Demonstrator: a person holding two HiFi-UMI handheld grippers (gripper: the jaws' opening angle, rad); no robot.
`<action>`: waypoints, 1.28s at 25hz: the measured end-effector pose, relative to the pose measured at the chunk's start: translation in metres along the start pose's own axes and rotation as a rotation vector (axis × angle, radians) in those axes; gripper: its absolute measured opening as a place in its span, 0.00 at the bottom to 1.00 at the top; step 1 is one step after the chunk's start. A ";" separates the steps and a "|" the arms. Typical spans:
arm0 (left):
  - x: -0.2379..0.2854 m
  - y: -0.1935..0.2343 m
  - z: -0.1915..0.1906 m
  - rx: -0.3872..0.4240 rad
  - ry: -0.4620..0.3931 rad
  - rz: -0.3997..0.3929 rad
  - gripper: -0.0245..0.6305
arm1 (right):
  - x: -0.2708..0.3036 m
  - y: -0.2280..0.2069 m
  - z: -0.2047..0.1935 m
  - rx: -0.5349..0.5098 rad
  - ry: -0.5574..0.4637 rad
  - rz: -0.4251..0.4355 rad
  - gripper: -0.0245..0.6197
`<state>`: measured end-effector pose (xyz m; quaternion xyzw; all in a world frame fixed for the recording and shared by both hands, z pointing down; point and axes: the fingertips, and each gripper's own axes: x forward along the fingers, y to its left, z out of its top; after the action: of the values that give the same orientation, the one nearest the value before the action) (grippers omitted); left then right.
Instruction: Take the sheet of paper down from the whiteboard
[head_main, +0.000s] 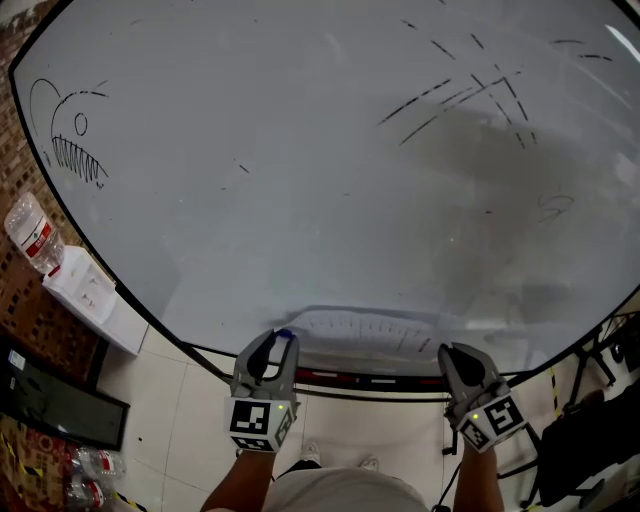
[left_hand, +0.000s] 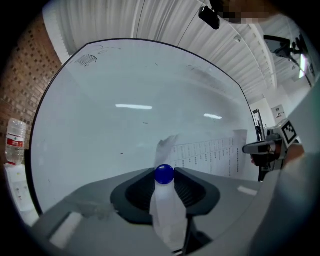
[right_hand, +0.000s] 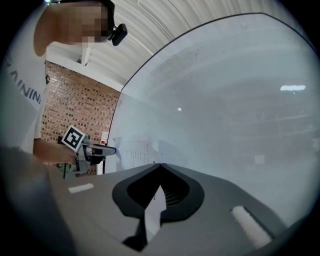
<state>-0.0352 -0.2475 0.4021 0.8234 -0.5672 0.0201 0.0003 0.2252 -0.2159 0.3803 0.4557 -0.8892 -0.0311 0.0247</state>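
Sheet of paper (head_main: 365, 330) low on whiteboard (head_main: 300, 180), by bottom edge. Left hand-held gripper (head_main: 279, 340) part-open, clamping blue-capped magnet (left_hand: 164, 174) at sheet's left corner. Right hand-held gripper (head_main: 450, 352) closed on right corner. Risk: right pulls before magnet lifts, sheet tears; magnet slips.

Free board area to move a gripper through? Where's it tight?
Free: whiteboard middle, between the fish doodle and the scribbles. Tight: bottom edge, where left gripper (on the blue magnet) and right gripper flank the sheet of paper.
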 end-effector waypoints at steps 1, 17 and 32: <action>-0.002 0.002 -0.003 -0.004 0.004 0.003 0.23 | -0.003 -0.001 -0.005 0.006 0.011 -0.007 0.05; -0.015 0.001 -0.025 -0.048 0.033 -0.011 0.23 | -0.053 -0.021 -0.027 -0.008 0.029 -0.104 0.05; -0.011 -0.007 -0.021 -0.056 0.024 -0.051 0.23 | -0.049 -0.026 -0.026 -0.021 0.029 -0.122 0.05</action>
<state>-0.0328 -0.2345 0.4226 0.8370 -0.5462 0.0144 0.0306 0.2771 -0.1924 0.4039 0.5093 -0.8589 -0.0353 0.0405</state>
